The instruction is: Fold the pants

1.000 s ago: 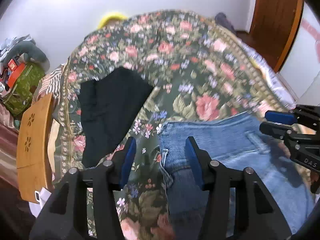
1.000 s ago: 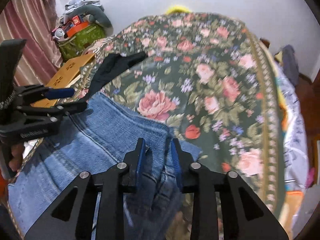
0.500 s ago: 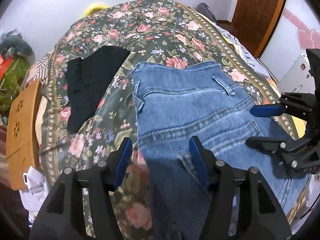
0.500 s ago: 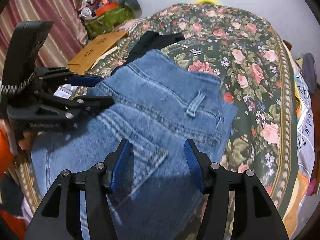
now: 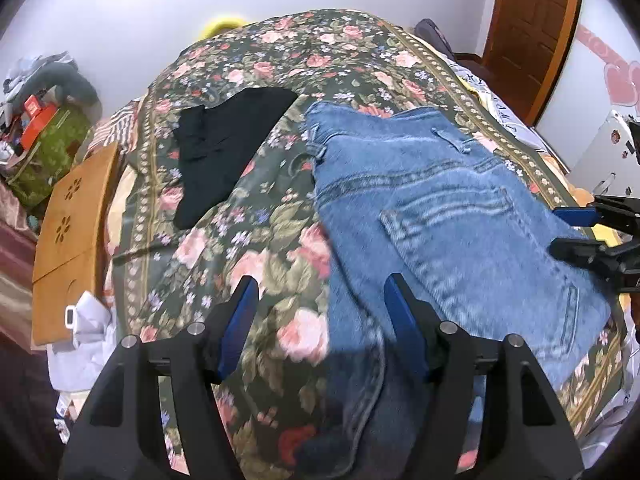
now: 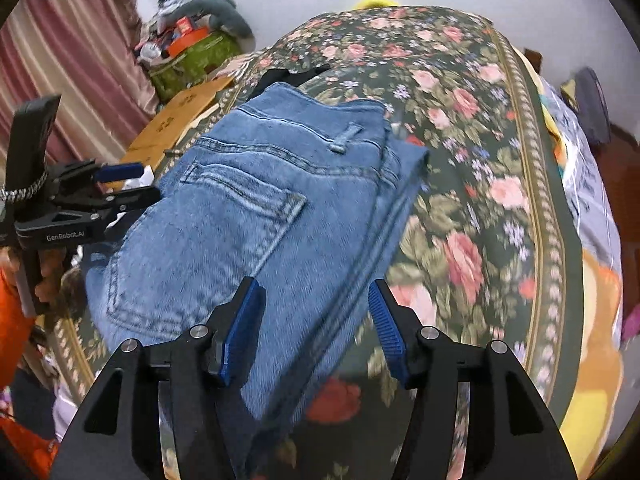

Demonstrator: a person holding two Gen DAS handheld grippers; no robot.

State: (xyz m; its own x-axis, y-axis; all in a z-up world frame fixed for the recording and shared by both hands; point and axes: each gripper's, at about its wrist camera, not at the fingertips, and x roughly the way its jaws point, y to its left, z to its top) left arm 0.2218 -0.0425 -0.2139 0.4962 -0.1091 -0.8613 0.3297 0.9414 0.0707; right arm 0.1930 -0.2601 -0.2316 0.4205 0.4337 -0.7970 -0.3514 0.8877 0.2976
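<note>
Blue jeans [image 5: 448, 216] lie folded on the floral bedspread [image 5: 320, 52], back pocket up and waistband toward the far side. My left gripper [image 5: 322, 308] hovers over their near left edge. Its jaws are opening and the pads press on nothing. In the right wrist view the jeans [image 6: 260, 208] fill the middle, and my right gripper [image 6: 316, 320] stands open above their near right part, gripping nothing. The left gripper [image 6: 120, 184] shows at the left edge of that view. The right gripper [image 5: 580, 232] shows at the right edge of the left wrist view.
A black garment [image 5: 228, 148] lies on the bed left of the jeans. A wooden board [image 5: 72, 232] and a green bag [image 5: 52, 148] with clutter stand beside the bed's left side. A brown door [image 5: 532, 32] is at the far right. A person's hand [image 6: 48, 276] holds the left gripper.
The right gripper has let go of the denim fold and widened. Both grippers have drawn back toward the near edge of the bed, and the jeans now lie flat.
</note>
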